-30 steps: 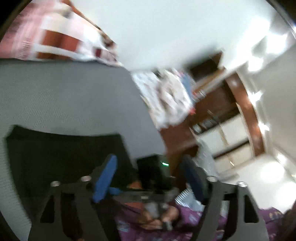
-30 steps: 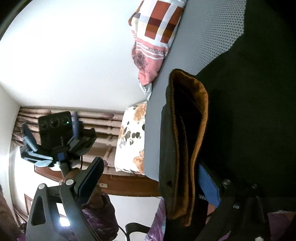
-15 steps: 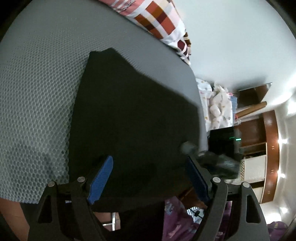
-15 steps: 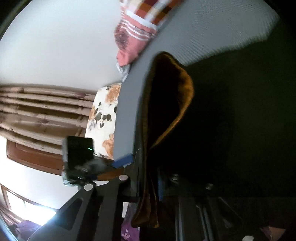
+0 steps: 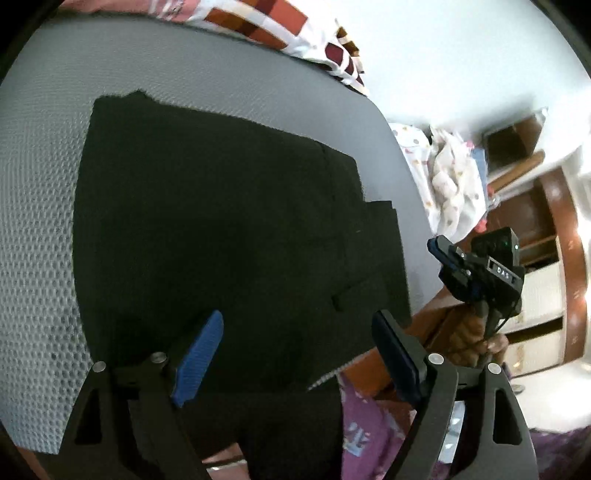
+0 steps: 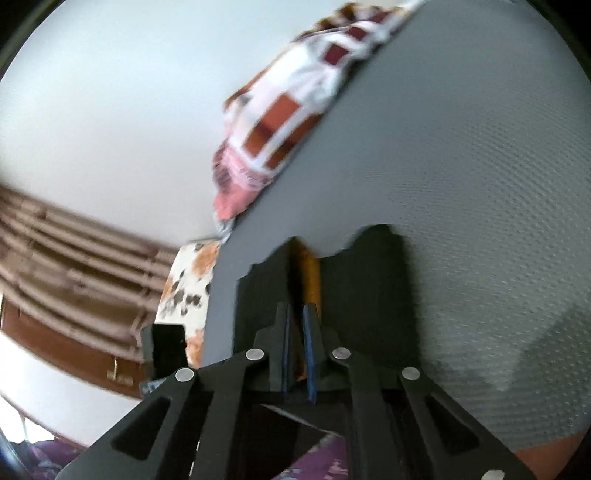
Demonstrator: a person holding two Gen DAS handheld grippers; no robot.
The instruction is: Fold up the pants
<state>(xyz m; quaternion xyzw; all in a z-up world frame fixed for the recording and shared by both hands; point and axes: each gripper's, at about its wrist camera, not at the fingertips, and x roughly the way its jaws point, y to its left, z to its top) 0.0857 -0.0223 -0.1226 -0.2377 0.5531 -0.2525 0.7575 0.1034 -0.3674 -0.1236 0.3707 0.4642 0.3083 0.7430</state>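
Note:
The black pants [image 5: 221,236] lie folded flat on the grey mattress [image 5: 33,206]. My left gripper [image 5: 295,339] hovers open over their near edge with nothing between its blue pads. My right gripper [image 5: 476,269] shows at the right, beyond the bed's corner. In the right wrist view my right gripper [image 6: 299,325] is shut on the edge of the pants [image 6: 365,291], pinching the black cloth and its orange-brown lining [image 6: 309,277] between the pads.
A red and white checked blanket [image 5: 295,33] lies at the far edge of the bed. A floral pillow [image 6: 188,284] and curtains [image 6: 74,258] are off the bed's side. A pile of white cloth [image 5: 443,173] and wooden furniture [image 5: 554,229] stand to the right.
My right gripper has closed on the pants' edge and swung round, so the cloth now hangs low in its view. My left gripper has drawn back slightly, still open.

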